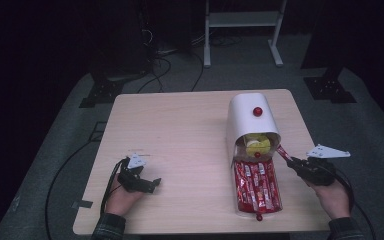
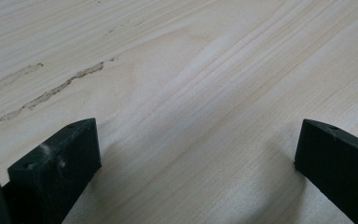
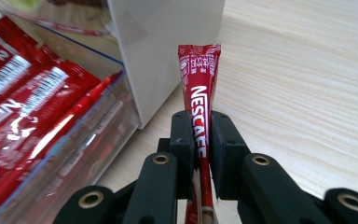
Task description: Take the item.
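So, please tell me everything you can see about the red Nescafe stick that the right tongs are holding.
The Nescafe stick is a long, narrow sachet of glossy red foil with white lettering and small print near its flat sealed top. The right tongs are shut on its middle, so it points away from the hand, toward the white container. It sits above the table, just right of the clear drawer full of similar sticks.

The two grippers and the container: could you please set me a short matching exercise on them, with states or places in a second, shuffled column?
Things:
1. left gripper
2. right gripper
3. red sachet
4. clear drawer

States:
A. pulled out, full of red sachets
B. open above bare table
C. shut
D. pinched between two jaws

Pairs: 1-B, 2-C, 3-D, 4-A
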Demonstrator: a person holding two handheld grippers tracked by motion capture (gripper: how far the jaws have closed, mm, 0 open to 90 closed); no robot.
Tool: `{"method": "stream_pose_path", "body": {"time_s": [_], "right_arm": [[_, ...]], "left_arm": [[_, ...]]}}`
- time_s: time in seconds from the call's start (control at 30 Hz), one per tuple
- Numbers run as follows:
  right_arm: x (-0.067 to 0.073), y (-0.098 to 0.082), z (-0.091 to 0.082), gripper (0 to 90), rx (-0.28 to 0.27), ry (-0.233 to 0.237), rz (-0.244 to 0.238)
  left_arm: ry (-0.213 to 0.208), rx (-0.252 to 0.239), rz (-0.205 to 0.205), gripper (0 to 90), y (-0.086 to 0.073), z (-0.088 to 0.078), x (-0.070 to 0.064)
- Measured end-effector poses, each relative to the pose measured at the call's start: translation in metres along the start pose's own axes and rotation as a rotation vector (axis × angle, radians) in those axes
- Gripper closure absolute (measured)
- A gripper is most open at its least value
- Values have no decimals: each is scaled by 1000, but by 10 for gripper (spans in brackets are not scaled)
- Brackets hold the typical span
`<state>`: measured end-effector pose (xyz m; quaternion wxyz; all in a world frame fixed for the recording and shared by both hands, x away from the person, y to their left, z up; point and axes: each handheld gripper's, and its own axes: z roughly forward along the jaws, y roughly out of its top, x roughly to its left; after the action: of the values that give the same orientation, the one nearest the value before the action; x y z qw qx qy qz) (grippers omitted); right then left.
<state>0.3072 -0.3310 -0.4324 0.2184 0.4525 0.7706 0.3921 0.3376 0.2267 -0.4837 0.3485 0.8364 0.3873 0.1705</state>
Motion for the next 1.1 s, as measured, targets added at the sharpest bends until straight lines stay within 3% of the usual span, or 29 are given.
{"method": "stream_pose_path", "body": {"time_s": [0.37, 1.1], "right_arm": [[-8, -1, 22, 799, 47, -9, -4], [-3, -3, 48, 796, 135, 0, -20]], "left_arm": [[2, 0, -2, 0, 0, 0, 0], [1, 0, -1, 0, 0, 0, 0]]}}
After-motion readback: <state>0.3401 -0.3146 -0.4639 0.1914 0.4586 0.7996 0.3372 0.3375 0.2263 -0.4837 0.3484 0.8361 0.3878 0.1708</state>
